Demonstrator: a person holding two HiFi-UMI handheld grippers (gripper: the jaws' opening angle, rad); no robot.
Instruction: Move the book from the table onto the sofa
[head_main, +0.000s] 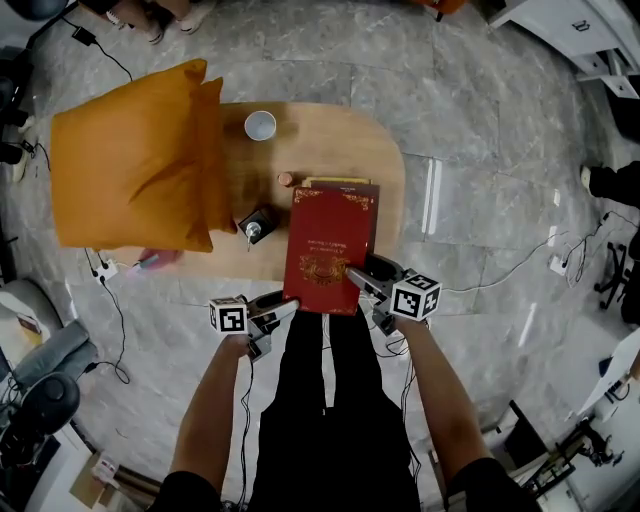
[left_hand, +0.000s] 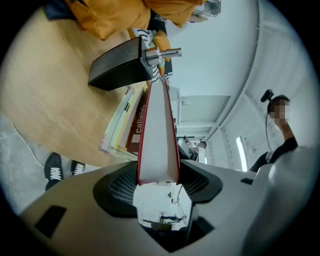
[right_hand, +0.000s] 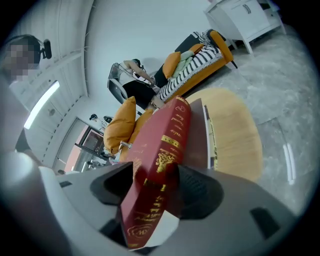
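At the near edge of the wooden table, the red book is held from both sides. Its far end is over a stack of books and its near end juts past the table edge above the person's black trousers. Whether it touches the stack cannot be told.

Its cover carries gold lettering and a gold ornament, too small to read in the head view. In the right gripper view the spine shows gold script and a crest, also not legible. In the left gripper view, a spine in the stack bears white letters that start "Cal"; the rest is cut off.

The left gripper has the near left corner, with its 2 pads pressed on the covers and the white page edge between them. The right gripper is clamped on the near right side, the book slanting across its jaws.

Both bare forearms reach forward, close together, and each gripper's marker cube faces up.

2 orange cushions, a white cup and a black box with a metal knob share the table. The orange sofa stands well beyond it.
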